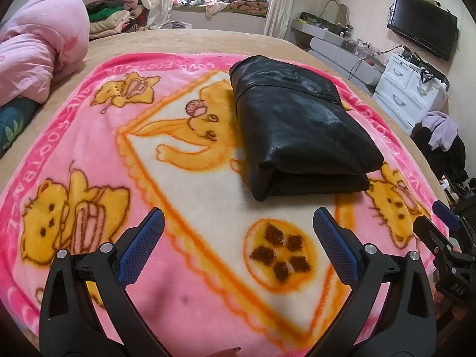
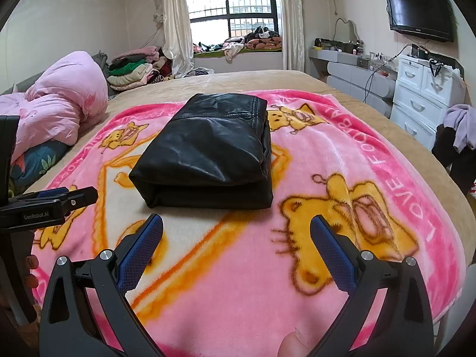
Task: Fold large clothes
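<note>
On the pink cartoon fleece blanket (image 2: 238, 282): black leather garment (image 2: 208, 154) sits folded, looks done | left gripper (image 1: 238, 229) wide open, empty | right gripper (image 2: 236, 232) same, both hovering clear of it

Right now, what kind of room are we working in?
Most likely a home bedroom: the folded black leather garment lies on a pink cartoon-print fleece blanket spread over a bed, with a bunched pink quilt beside it and a wall-mounted flat television above white drawers.
</note>
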A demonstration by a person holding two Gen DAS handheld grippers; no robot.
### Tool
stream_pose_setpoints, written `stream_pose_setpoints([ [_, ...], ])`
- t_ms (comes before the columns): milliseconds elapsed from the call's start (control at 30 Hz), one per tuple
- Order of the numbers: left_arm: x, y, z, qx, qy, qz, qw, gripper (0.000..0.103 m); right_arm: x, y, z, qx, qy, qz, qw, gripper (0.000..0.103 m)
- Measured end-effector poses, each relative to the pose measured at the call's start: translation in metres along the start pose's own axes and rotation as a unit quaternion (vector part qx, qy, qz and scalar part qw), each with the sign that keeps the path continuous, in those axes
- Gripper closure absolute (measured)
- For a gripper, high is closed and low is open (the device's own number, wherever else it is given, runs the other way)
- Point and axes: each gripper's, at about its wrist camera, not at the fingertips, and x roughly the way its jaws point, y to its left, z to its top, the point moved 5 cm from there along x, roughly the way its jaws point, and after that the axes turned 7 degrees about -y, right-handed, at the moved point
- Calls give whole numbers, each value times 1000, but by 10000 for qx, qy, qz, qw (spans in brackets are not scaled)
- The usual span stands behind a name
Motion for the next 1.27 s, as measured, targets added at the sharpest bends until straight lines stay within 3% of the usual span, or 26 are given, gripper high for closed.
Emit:
stream_pose_setpoints([
  [933, 5, 9, -4, -118, 183, 41, 9998, 9, -15, -15, -1, 160, -37, -242, 9996, 5],
  [1067, 10, 28, 3, -361, 220, 93, 9991, 9, -30, -53, 2, 604, -169, -463, 9970, 5],
  [1167, 23, 67, 11, -747, 451, 324, 9957, 9, -48, -122, 3, 1085, -249, -1149, 9871, 5],
  [1267, 32, 129, 23, -993, 458, 786, 9909, 9, -76, -244, -19, 1875, -204, -2428, 9516, 5],
])
